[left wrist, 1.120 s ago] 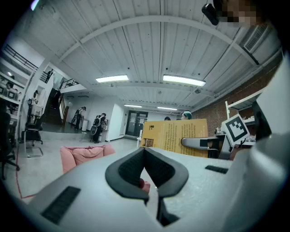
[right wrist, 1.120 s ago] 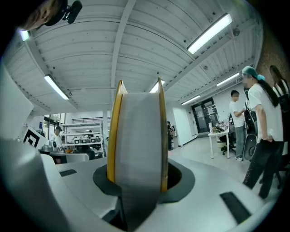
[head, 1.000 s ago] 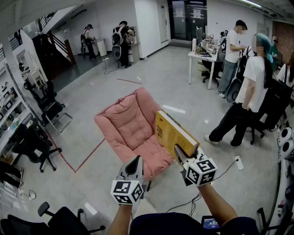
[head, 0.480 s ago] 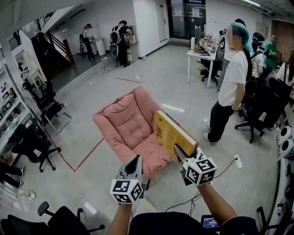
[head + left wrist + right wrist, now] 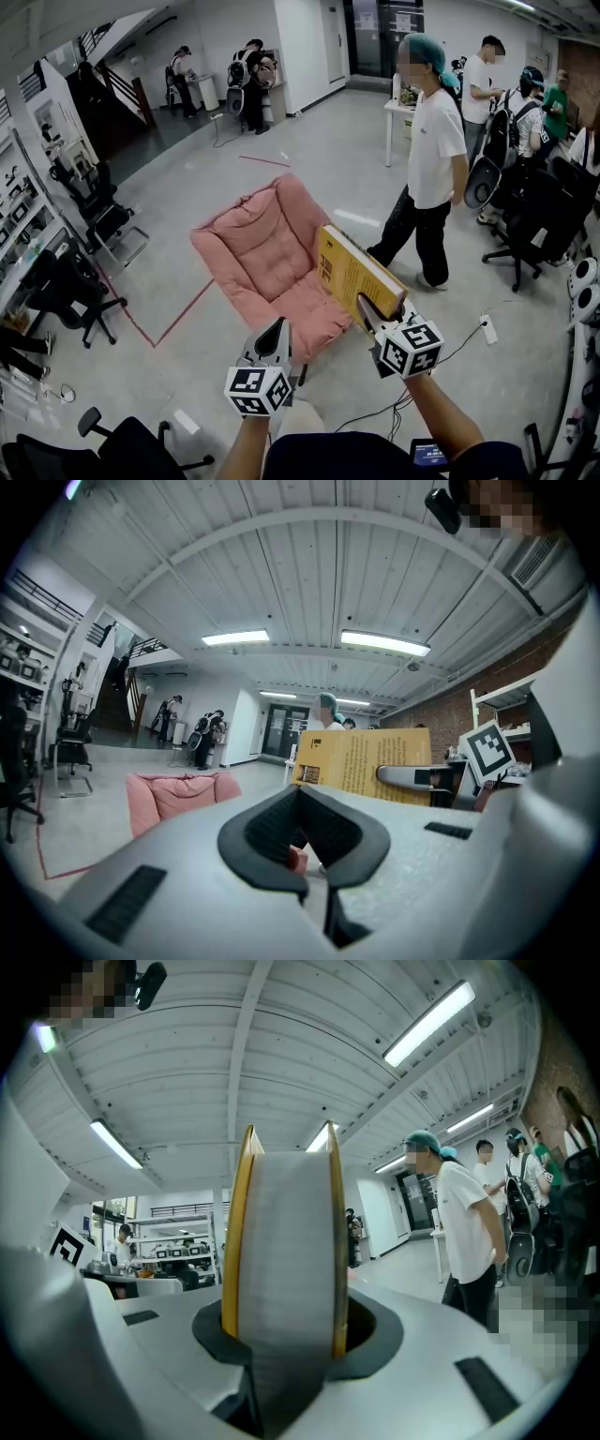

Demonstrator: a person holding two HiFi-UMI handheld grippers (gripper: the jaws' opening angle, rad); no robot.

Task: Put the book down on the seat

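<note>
The left gripper (image 5: 273, 339) has its jaws pressed together with nothing between them. Ahead of them and low on the floor sits the pink cushioned chair (image 5: 262, 258). The right gripper (image 5: 372, 317) has its jaws clamped on the lower edge of the yellow book (image 5: 349, 270), which stands tilted up from them over the seat's right edge. Beyond the book stands a person in a white shirt (image 5: 434, 150).

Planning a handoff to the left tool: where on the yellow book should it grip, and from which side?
Probably the book's upper edge at its far end, coming from above with jaws straddling both covers. The book is held on edge, broad cover facing the left tool, and the right tool clamps its near end.
</note>
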